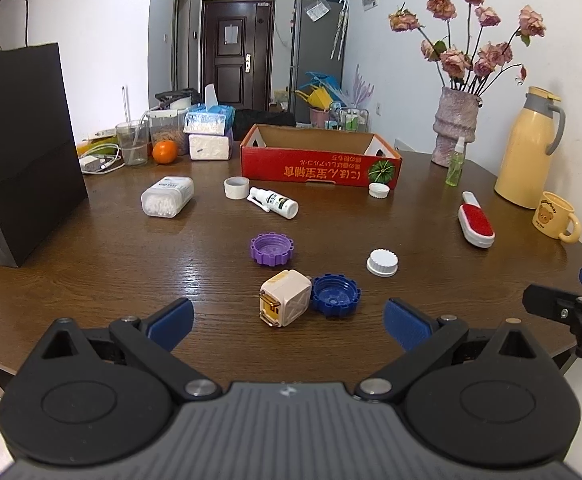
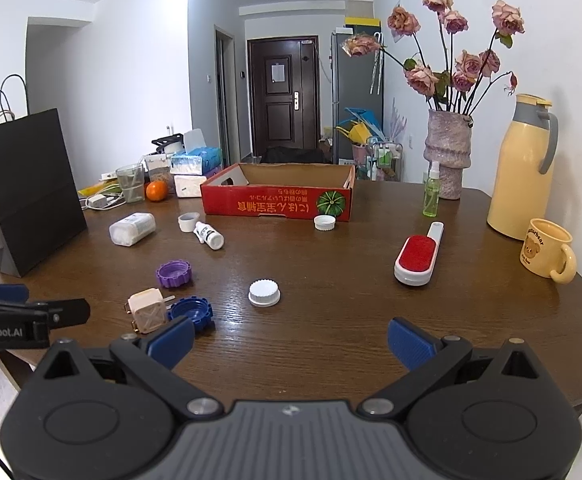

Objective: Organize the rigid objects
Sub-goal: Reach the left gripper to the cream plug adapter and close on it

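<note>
Several small hard things lie loose on the wooden table (image 1: 91, 264), and the red cardboard box (image 1: 319, 166) at the far side stands open, with nothing visible in the part of its inside that shows. Just ahead of the left gripper (image 1: 289, 322), whose blue fingers (image 1: 171, 322) are spread wide and hold nothing, a cream plug adapter (image 1: 285, 299) lies between the fingertips' lines, touching a dark blue cap (image 1: 336, 294) on its right. A purple cap (image 1: 271, 249) sits a little farther on, open side up, and a white ribbed lid (image 1: 382, 262) lies ahead toward the right finger. The right gripper (image 2: 291, 338) is also spread open and empty; that white lid lies ahead of it, nearer its left finger, and a red lint brush (image 2: 417, 256) lies beyond its right finger. Farther out are a white spray bottle (image 1: 275, 202) on its side, a clear tub of cotton swabs (image 1: 167, 196), a white ring-shaped cup (image 1: 236, 187) and another white lid (image 1: 379, 190) touching the box front.
</note>
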### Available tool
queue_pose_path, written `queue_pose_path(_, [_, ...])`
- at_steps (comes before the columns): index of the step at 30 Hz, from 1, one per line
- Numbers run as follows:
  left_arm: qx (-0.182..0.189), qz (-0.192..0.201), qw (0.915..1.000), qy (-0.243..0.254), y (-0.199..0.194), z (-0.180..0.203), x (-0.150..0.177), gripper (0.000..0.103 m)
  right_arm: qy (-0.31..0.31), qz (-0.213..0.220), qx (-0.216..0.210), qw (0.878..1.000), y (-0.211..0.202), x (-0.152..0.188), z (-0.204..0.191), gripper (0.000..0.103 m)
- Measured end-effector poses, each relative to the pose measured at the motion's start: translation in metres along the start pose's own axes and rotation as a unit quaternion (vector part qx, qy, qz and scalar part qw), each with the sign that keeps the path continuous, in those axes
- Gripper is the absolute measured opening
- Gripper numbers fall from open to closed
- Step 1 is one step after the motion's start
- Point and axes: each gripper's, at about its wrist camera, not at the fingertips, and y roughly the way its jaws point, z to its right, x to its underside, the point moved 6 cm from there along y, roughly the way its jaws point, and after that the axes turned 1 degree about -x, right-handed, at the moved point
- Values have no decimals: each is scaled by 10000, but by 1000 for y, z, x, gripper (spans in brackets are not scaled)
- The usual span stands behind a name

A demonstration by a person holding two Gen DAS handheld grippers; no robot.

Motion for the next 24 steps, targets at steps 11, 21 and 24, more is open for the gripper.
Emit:
queue_pose_path(11, [-106,-381,9992,-22,46,-10,-2,103,55,-264,70,9996,36,-4,9,103])
queue_pose_path(21, [-200,-644,9977,32,83,-17,-2,97,92,-372,163,9991,64,-8,21,103])
queue_pose_path(24, [-197,-749,9970,50,95,-19,-1,93,121,-428,194,9988,73,-9,26,103])
